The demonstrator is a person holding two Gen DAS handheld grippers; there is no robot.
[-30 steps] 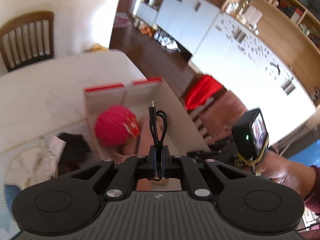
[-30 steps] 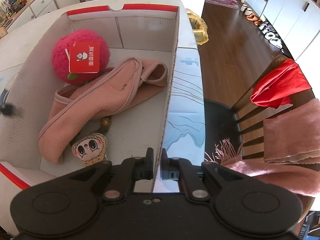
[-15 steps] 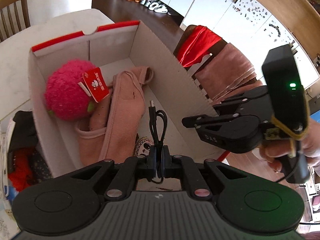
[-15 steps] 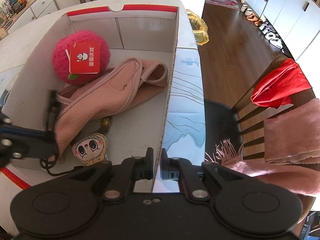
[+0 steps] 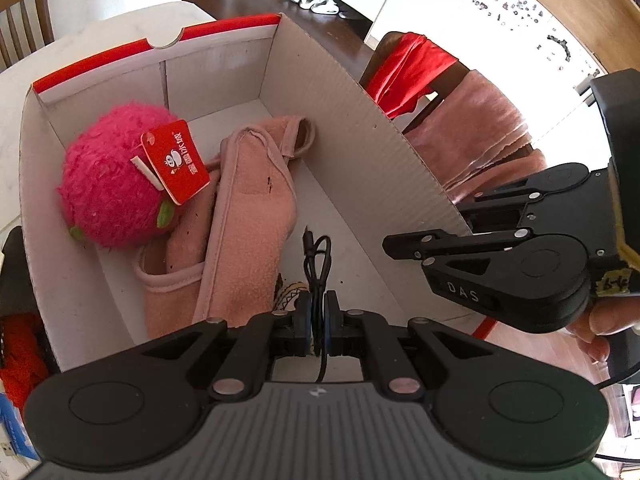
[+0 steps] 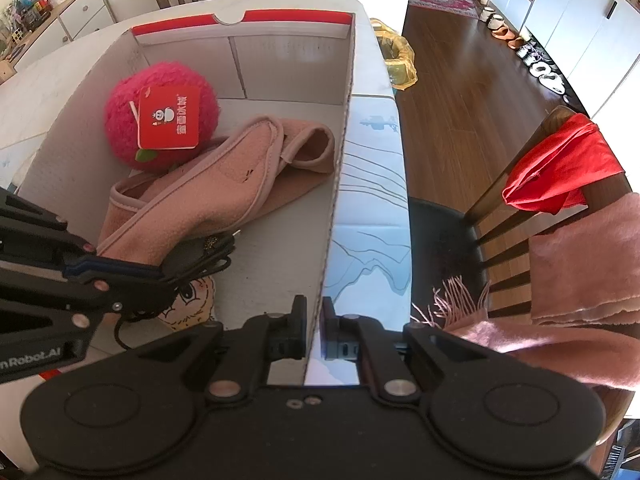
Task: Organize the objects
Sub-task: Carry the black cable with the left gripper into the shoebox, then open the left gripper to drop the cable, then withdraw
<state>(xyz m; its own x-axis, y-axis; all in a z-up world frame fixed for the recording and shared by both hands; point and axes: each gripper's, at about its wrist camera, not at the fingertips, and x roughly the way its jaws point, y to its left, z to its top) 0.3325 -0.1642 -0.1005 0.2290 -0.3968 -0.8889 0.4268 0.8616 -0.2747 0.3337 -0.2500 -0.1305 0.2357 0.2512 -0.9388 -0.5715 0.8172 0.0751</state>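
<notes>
Left tongs [image 5: 316, 316] clamp a coiled black cable [image 5: 318, 258] above the floor of a white cardboard box [image 5: 360, 128], beside a pink garment [image 5: 248, 208] and red plush ball [image 5: 112, 176]. Right tongs [image 6: 314, 330] grip the box's side wall on the worktop [image 6: 372, 216].

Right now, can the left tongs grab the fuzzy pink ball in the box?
Probably not yet. The left tongs are shut on the black cable, so they have no free grip. The pink ball itself sits uncovered atop the open box, so nothing blocks the way.
</notes>
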